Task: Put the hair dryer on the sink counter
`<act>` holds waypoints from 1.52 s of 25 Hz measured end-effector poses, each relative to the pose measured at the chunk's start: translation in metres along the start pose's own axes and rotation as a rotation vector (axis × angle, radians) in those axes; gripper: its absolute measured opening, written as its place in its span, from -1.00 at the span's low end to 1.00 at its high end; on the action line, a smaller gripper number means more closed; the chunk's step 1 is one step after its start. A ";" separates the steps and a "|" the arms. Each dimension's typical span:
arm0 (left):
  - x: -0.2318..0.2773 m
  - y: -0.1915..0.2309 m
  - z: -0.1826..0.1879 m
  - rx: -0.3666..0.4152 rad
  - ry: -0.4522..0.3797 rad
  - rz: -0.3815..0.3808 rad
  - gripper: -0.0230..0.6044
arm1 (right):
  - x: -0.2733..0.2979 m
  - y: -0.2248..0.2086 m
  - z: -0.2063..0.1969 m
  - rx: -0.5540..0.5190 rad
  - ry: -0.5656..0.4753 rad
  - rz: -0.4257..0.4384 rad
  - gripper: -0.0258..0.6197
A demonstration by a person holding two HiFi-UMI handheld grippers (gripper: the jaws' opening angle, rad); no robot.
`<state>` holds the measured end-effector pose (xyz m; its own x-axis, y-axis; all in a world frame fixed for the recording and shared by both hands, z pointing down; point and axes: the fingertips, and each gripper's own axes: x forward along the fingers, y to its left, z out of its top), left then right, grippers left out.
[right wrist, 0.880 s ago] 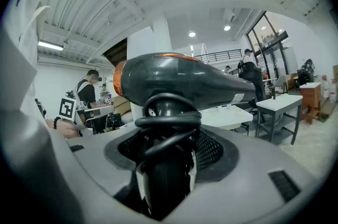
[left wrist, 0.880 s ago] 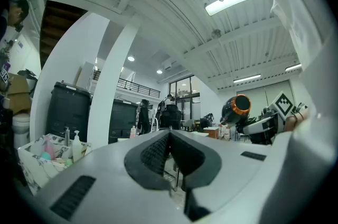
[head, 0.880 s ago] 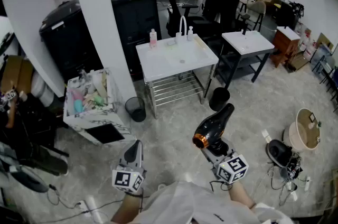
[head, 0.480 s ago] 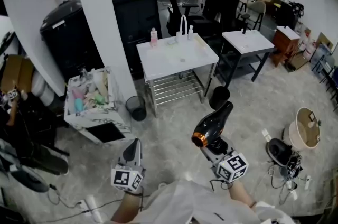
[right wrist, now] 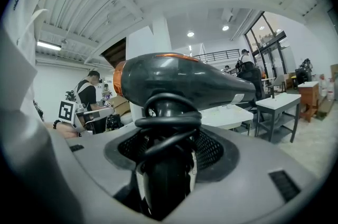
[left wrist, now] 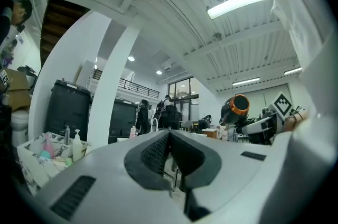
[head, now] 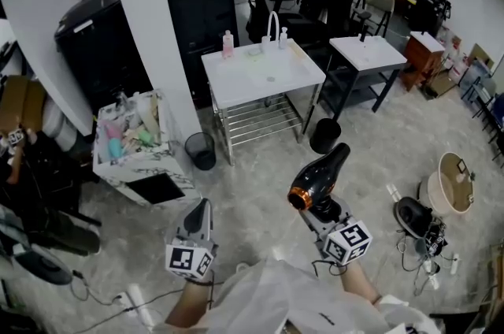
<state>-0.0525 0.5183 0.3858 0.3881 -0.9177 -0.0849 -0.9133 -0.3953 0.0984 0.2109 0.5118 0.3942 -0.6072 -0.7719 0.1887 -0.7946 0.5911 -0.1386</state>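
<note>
A black hair dryer with an orange rear ring stands up out of my right gripper, which is shut on its handle; the cord is wound round the handle. In the right gripper view the dryer's body lies crosswise above the jaws. The white sink counter with a faucet and two bottles stands ahead, well beyond the dryer. My left gripper hangs low at the left, shut with nothing in it; its jaws meet in the left gripper view.
A small black bin and a black pot stand on the floor by the counter's legs. A cluttered white crate sits left, a white pillar behind it. A second white table stands right; cables and a round basket lie far right.
The view has shifted a little toward the sink counter. The hair dryer has risen slightly in the right gripper. The left gripper has hardly moved.
</note>
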 end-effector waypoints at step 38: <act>0.109 0.055 -0.026 -0.011 0.053 -0.021 -0.85 | 0.129 -0.046 0.002 0.008 0.045 0.077 -0.07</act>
<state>-0.0571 0.3960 0.4077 0.4130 -0.9100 -0.0347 -0.9037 -0.4143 0.1083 0.1689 0.3846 0.4228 -0.6657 -0.7129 0.2206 -0.7457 0.6464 -0.1617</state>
